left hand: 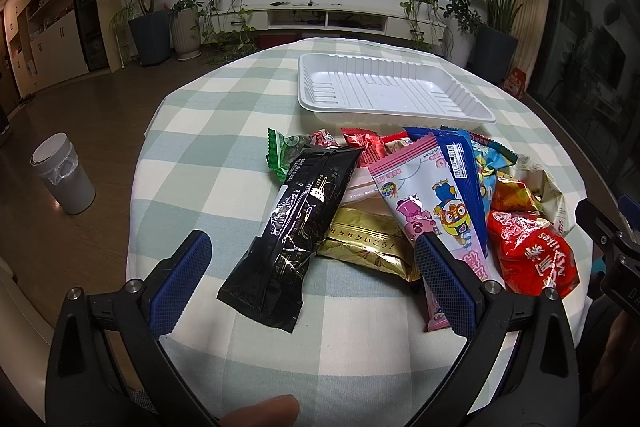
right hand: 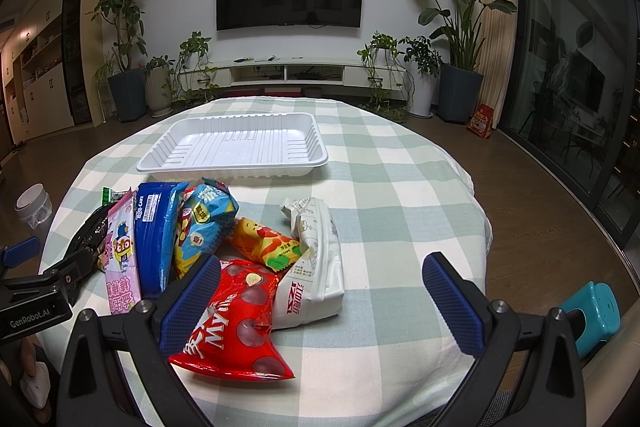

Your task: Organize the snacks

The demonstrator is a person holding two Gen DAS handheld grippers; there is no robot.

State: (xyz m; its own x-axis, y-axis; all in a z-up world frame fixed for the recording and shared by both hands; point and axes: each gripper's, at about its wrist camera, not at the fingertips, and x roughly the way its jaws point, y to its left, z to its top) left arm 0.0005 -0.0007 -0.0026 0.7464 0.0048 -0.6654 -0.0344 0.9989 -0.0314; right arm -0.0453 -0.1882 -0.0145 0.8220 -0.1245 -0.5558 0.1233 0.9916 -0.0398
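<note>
A pile of snack packets lies on the checked tablecloth in front of an empty white plastic tray [left hand: 476, 109] [right hand: 320, 157]. My left gripper [left hand: 312, 251] is open; a long black packet [left hand: 292, 223] and a gold packet [left hand: 366, 245] lie between its fingers. A pink cartoon packet [left hand: 424, 199] passes under its right finger. My right gripper [right hand: 324, 269] is open over a red Mylikes bag [right hand: 236, 323] and a white packet [right hand: 316, 259]. An orange packet [right hand: 264, 243], a blue packet [right hand: 156, 227] and a light-blue bag [right hand: 208, 219] lie close by.
The round table's edge [right hand: 476, 211] curves off at right and left. A grey bin [left hand: 64, 175] stands on the floor at left, a teal stool [right hand: 592, 311] at right. Plants and a TV stand line the far wall.
</note>
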